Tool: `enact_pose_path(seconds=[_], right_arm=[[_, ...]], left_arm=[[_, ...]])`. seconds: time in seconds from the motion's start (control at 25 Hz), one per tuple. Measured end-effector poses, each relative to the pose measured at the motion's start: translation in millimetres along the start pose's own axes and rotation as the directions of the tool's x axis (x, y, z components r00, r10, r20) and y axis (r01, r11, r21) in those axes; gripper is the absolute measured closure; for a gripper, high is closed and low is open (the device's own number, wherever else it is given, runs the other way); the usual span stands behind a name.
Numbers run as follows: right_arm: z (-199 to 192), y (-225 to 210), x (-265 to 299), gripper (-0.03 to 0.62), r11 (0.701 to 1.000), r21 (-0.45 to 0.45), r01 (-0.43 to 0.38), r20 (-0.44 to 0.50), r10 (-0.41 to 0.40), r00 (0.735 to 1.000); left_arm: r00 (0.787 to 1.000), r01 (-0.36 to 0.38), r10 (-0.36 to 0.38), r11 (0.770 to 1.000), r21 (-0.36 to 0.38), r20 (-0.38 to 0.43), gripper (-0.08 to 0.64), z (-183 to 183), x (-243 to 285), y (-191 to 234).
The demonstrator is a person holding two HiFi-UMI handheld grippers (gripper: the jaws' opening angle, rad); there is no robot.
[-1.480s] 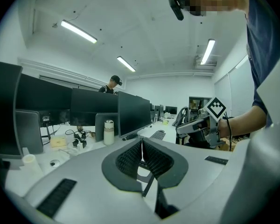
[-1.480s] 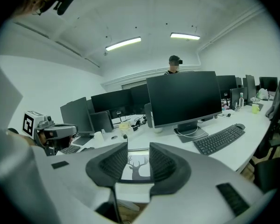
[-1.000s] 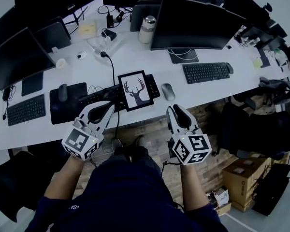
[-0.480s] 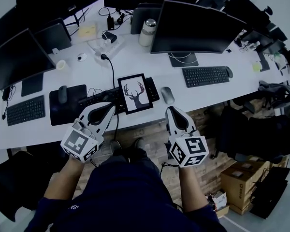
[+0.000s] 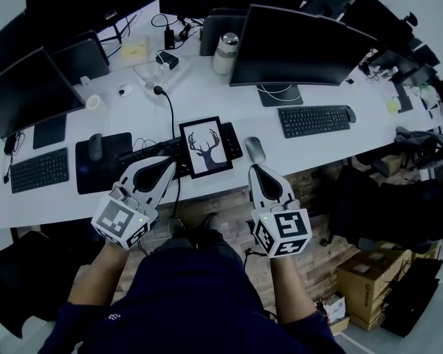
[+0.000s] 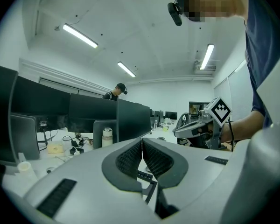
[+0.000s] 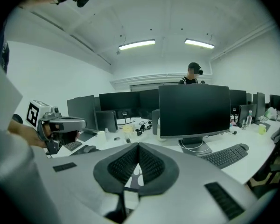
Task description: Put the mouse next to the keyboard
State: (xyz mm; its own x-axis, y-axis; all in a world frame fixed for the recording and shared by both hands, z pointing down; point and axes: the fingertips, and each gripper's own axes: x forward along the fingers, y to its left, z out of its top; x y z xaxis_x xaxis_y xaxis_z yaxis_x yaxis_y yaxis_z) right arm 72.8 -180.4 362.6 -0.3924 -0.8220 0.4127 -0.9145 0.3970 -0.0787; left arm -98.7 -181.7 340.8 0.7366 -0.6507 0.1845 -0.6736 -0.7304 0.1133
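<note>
A grey mouse (image 5: 255, 150) lies on the white desk (image 5: 207, 98), right of a black keyboard (image 5: 155, 152) that has a deer picture tablet (image 5: 206, 147) lying across it. My right gripper (image 5: 257, 170) is at the desk's front edge, just short of the mouse, jaws shut with nothing between them. In the right gripper view its pads (image 7: 126, 164) meet at the tips (image 7: 138, 146). My left gripper (image 5: 165, 165) hovers over the keyboard's front edge, also shut and holding nothing (image 6: 142, 140).
A second keyboard (image 5: 314, 120) with its own mouse (image 5: 350, 113) sits under the big monitor (image 5: 295, 43) at the right. At the left are a black mouse pad (image 5: 103, 161) with a mouse (image 5: 96, 144) and another keyboard (image 5: 40, 169). Cables, a flask (image 5: 223, 49) and chairs (image 5: 399, 198) surround.
My right gripper has drifted a little left and forward, closer to the grey mouse, and its jaws have come together. The left gripper has barely moved.
</note>
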Motion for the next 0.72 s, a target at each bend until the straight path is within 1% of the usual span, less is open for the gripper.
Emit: enact_pose_path(seconds=[0.16, 0.36, 0.72], right_arm=[[-8, -3, 4, 0.592, 1.000, -0.021, 0.002, -0.028, -0.003, 1.000], [-15, -12, 8, 0.592, 1.000, -0.004, -0.001, -0.048, 0.000, 0.999], [-21, -22, 14, 0.591, 0.999, 0.043, -0.028, -0.054, 0.031, 0.998]], left_arm=[[1.000, -0.006, 0.006, 1.000, -0.002, 0.002, 0.528, 0, 3, 1], [1.000, -0.008, 0.008, 1.000, 0.000, -0.006, 0.526, 0, 6, -3], [0.999, -0.026, 0.026, 1.000, 0.000, -0.024, 0.528, -3, 12, -5]])
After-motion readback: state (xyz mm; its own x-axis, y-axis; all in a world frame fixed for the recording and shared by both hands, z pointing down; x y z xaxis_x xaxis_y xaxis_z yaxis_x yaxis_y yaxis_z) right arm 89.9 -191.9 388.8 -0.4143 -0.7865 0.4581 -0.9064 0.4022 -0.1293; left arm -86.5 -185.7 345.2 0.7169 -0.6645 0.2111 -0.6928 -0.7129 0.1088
